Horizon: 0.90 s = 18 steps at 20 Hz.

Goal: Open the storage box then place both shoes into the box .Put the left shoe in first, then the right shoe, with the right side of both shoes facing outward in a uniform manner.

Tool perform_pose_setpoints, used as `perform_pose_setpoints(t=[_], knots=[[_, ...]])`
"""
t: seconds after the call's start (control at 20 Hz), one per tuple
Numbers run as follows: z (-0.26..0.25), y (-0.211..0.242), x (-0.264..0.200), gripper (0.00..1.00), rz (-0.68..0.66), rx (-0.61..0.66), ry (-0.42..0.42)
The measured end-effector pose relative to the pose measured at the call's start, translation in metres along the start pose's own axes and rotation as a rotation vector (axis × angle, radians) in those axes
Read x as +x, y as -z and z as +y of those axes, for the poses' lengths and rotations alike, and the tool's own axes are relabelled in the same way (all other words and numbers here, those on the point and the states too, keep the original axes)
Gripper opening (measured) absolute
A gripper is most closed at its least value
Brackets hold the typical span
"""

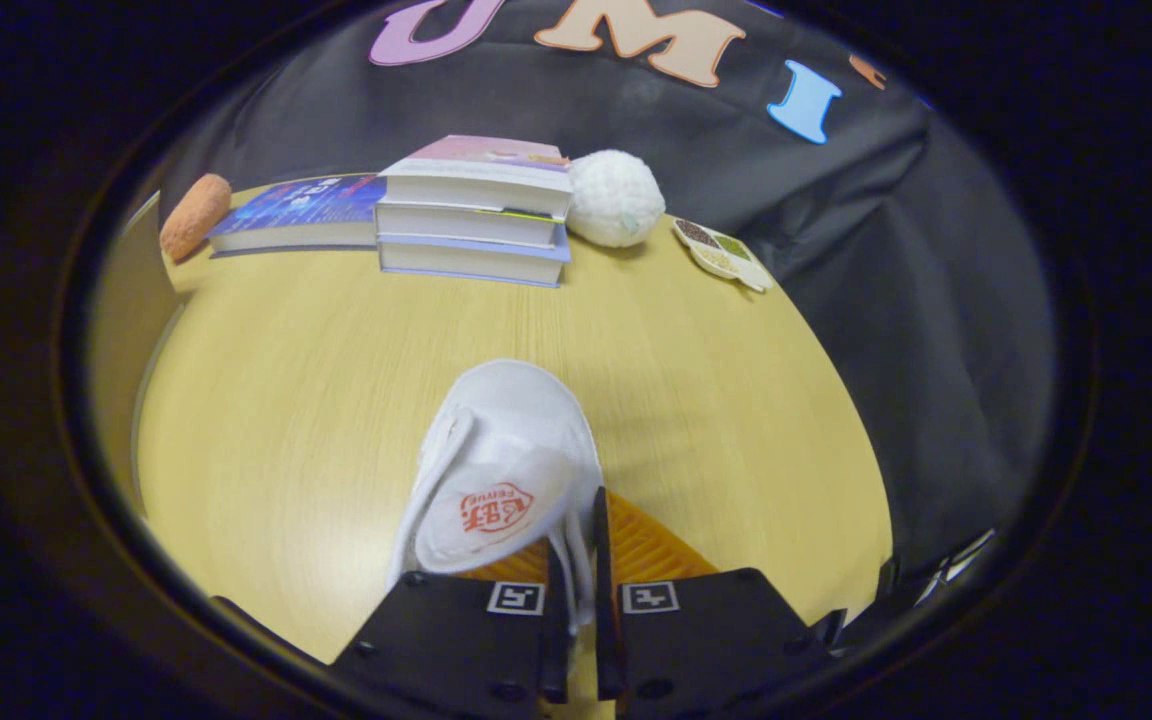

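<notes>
Clearly the step in hand is carrying 1 shoe: the tool [581, 560] is clenched on a white slipper [501, 470], its 2 fingers drawn close with a thin fold of the slipper's edge pinched between them. The slipper sits just ahead of the fingers and a little to their left, over the yellow wooden surface [286, 400]. Whether it hangs clear of the surface or drags on it, I cannot tell.

The slipper's long axis runs away from the tool, nearly in line with the fingers. Its rounded far end points toward the stack of 3 books [476, 215] at the back of the surface. The printed upper band lies near the fingers and faces up. From this angle I cannot say if it is the left or the right shoe, nor which end is toe.

Beyond the slipper, well apart from it, lie a flat blue book [296, 212] beside the stack, an orange sponge-like lump [194, 215], a white woolly ball [616, 198] touching the stack, and a small divided dish [723, 253].

My judgement is that the next move calls for bringing the slipper round to the storage box and lowering it in with its right side turned outward. The thin pinch on soft cloth could slip, so the swing should be gentle.
</notes>
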State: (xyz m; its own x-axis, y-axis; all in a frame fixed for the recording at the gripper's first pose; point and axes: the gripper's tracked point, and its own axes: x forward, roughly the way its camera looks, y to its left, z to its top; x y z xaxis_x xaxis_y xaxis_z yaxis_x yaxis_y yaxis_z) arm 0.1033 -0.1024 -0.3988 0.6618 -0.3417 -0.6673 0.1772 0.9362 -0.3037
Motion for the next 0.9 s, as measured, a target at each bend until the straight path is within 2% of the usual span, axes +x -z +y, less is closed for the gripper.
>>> perform_pose_setpoints(t=[0.05, 0.1, 0.25, 0.5, 0.7, 0.9], knots=[[-0.004, 0.000, -0.001, 0.14, 0.006, -0.008, 0.008], [-0.004, -0.001, 0.001, 0.05, 0.002, -0.009, 0.013], [-0.001, -0.005, -0.008, 0.04, -0.018, -0.023, 0.042], [-0.005, -0.036, -0.040, 0.04, -0.103, -0.099, 0.189], [-0.004, -0.071, -0.084, 0.04, -0.177, -0.198, 0.304], [0.026, -0.112, -0.138, 0.04, -0.269, -0.238, 0.323]])
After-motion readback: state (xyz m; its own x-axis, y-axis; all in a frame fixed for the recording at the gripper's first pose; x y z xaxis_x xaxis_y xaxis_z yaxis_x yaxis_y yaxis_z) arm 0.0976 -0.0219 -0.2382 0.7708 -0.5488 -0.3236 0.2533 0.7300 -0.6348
